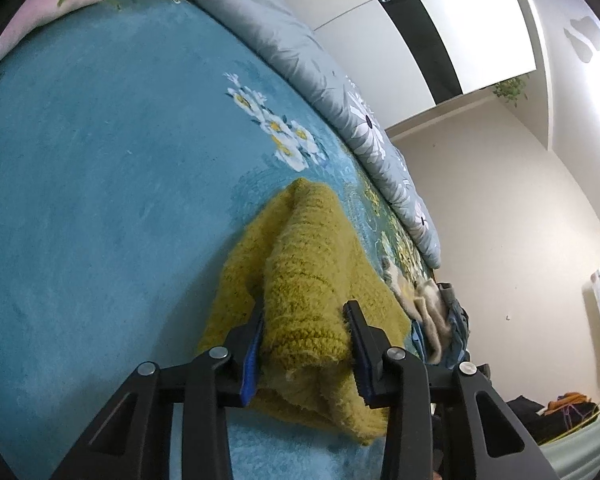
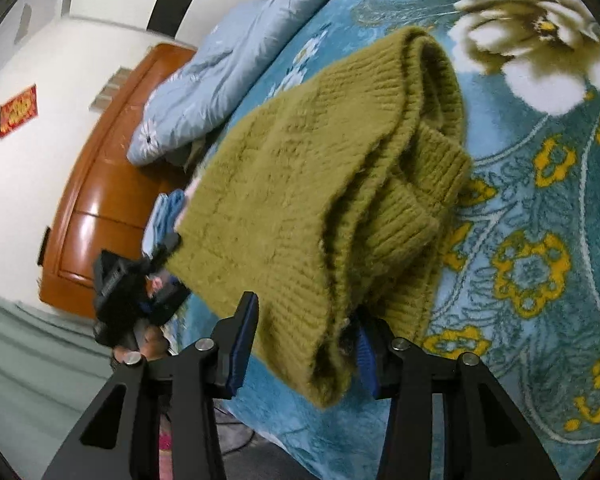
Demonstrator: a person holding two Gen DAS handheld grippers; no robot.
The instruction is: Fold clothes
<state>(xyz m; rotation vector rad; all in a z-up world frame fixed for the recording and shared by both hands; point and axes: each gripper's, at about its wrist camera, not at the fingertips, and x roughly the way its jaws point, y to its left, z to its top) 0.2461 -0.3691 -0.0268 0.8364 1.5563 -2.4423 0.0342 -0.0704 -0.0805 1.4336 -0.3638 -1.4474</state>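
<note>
A mustard-yellow knit sweater [image 1: 300, 280] lies bunched in thick folds on a teal floral blanket [image 1: 100, 200]. My left gripper [image 1: 306, 312] is shut on one thick fold of it at the near edge. In the right wrist view the same sweater [image 2: 300, 184] hangs lifted above the blanket [image 2: 540, 240], its ribbed cuff and hem doubled over. My right gripper [image 2: 306, 320] is shut on its near corner. The left gripper [image 2: 140, 280] shows there at the sweater's far corner, held by a hand.
A grey-blue quilt with daisies [image 1: 340, 92] runs along the far side of the bed and also shows in the right wrist view [image 2: 228, 80]. More clothes [image 1: 440, 316] are piled at the bed's end. A wooden headboard [image 2: 112, 184] stands at the left.
</note>
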